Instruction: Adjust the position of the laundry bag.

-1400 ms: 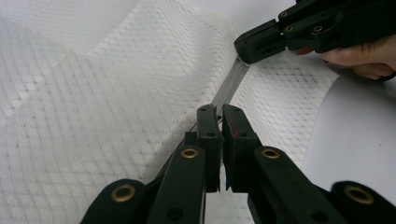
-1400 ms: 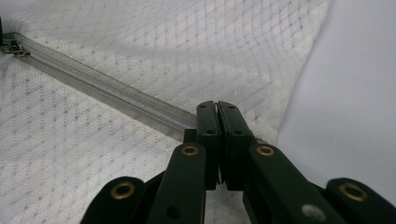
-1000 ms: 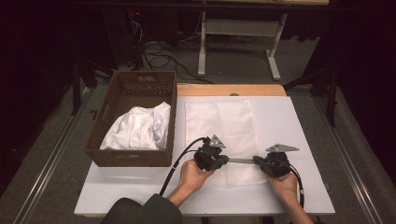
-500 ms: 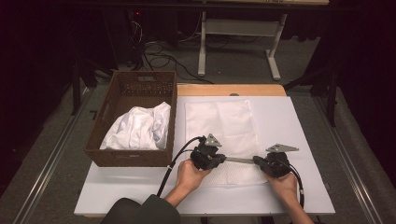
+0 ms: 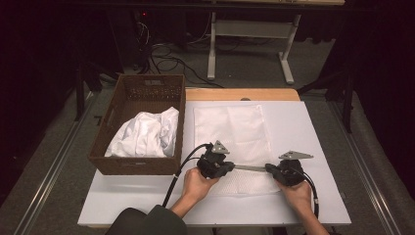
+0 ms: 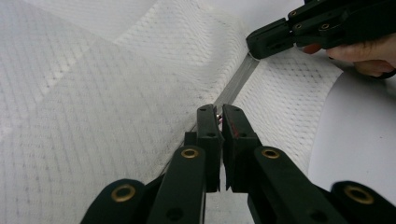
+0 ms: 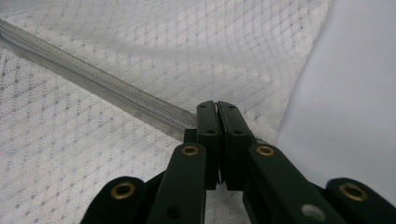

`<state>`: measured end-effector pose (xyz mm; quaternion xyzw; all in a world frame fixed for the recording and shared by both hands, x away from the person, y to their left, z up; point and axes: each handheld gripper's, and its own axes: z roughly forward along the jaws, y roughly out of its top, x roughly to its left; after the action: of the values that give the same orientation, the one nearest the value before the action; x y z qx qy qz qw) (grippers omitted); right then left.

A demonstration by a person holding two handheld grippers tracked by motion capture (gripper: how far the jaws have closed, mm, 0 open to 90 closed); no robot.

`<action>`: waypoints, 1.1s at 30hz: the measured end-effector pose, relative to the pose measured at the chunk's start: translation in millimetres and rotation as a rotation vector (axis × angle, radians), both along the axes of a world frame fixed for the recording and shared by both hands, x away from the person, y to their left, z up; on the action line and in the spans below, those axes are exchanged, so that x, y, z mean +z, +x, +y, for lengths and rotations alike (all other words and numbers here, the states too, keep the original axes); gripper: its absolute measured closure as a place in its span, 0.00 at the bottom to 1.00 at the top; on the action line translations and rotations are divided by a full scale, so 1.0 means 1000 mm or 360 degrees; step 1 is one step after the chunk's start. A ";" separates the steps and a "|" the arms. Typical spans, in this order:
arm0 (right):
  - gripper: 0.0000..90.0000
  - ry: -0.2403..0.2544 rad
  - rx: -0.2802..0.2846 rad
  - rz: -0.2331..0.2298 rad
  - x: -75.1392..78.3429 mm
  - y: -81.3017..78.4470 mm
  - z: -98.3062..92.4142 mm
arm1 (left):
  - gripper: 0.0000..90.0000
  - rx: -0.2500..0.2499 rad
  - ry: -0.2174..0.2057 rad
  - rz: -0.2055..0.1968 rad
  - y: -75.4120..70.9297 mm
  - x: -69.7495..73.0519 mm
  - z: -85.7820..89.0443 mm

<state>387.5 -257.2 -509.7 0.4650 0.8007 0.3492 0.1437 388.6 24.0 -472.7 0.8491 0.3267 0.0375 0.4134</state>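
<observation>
Wicker basket (image 5: 112,147), far left: crumpled white cloth (image 5: 142,138) inside.

Mesh laundry bag (image 5: 230,129) flat on table (image 5: 323,147), centre. Judged light, limp, snag-prone; best held at zipper (image 5: 249,168) on near edge.

Left gripper (image 6: 218,116) pinching zipper pull end. Right gripper (image 7: 217,112) pinching zipper's right end.

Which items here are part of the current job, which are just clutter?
In use:
- mesh laundry bag
- its zipper, pinched at both ends
- left gripper, shut on the zipper
- right gripper, shut on the zipper

Lying about:
- wicker basket
- white clothes inside the basket
- white table
</observation>
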 end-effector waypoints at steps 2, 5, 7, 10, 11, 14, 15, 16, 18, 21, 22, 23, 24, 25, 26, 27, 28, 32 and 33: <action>0.99 -0.0002 -0.0001 0.0000 0.000 0.000 0.000 | 0.96 0.0005 -0.0002 -0.0001 0.000 0.000 0.001; 0.99 0.0000 -0.0001 0.0000 0.000 0.000 0.000 | 0.96 0.0016 -0.0017 0.0011 0.000 0.001 0.003; 0.99 0.0006 0.0001 0.0002 0.000 0.000 0.000 | 0.96 0.0016 -0.0023 0.0008 0.000 0.001 0.004; 0.99 0.0007 0.0000 0.0007 0.000 0.001 0.000 | 0.96 0.0018 -0.0025 0.0004 -0.001 0.000 0.005; 0.99 0.0007 -0.0001 0.0007 0.000 0.001 0.000 | 0.96 0.0018 -0.0026 0.0005 -0.001 0.000 0.006; 0.99 0.0007 0.0000 0.0004 0.000 0.001 0.000 | 0.96 0.0032 -0.0032 0.0009 -0.002 -0.001 0.008; 0.99 0.0005 0.0002 0.0000 0.000 0.001 0.000 | 0.96 0.0032 -0.0038 0.0011 -0.001 0.000 0.008; 0.99 0.0008 -0.0002 0.0005 0.000 0.001 0.000 | 0.96 0.0032 -0.0038 0.0011 -0.001 0.000 0.008; 0.99 0.0008 0.0000 0.0008 0.000 0.001 -0.001 | 0.96 0.0031 -0.0037 0.0005 -0.001 0.001 0.009; 0.99 0.0008 0.0001 0.0008 0.000 0.001 -0.001 | 0.96 0.0028 -0.0027 0.0006 -0.001 0.000 0.011; 0.99 0.0008 0.0000 0.0007 0.000 0.001 -0.001 | 0.96 0.0033 -0.0023 0.0004 -0.002 0.000 0.012; 0.99 0.0007 -0.0002 0.0004 0.000 0.001 0.000 | 0.96 0.0038 -0.0032 0.0005 -0.002 0.000 0.012; 0.99 0.0006 -0.0001 0.0002 0.000 0.001 0.000 | 0.96 0.0040 -0.0033 0.0006 -0.002 0.000 0.013; 0.99 0.0007 -0.0001 0.0003 0.000 0.001 0.000 | 0.96 0.0042 -0.0033 0.0005 -0.003 0.000 0.014; 0.99 0.0007 -0.0003 0.0003 0.000 0.001 0.000 | 0.96 0.0045 -0.0032 0.0003 -0.003 0.001 0.015; 0.99 0.0007 -0.0003 0.0003 0.000 0.001 0.000 | 0.96 0.0045 -0.0032 0.0003 -0.003 0.001 0.015; 0.99 0.0007 -0.0003 0.0003 0.000 0.001 0.000 | 0.96 0.0047 -0.0036 0.0005 -0.003 0.001 0.015; 1.00 0.0004 0.0000 0.0001 0.000 0.001 0.000 | 0.96 0.0048 -0.0029 0.0002 -0.004 0.000 0.018; 1.00 0.0004 0.0000 0.0001 0.000 0.001 0.000 | 0.96 0.0048 -0.0029 0.0002 -0.004 0.000 0.018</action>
<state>388.7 -257.4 -510.2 0.4654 0.8003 0.3500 0.1430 385.1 41.6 -472.4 0.8403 0.3402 0.0401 0.4202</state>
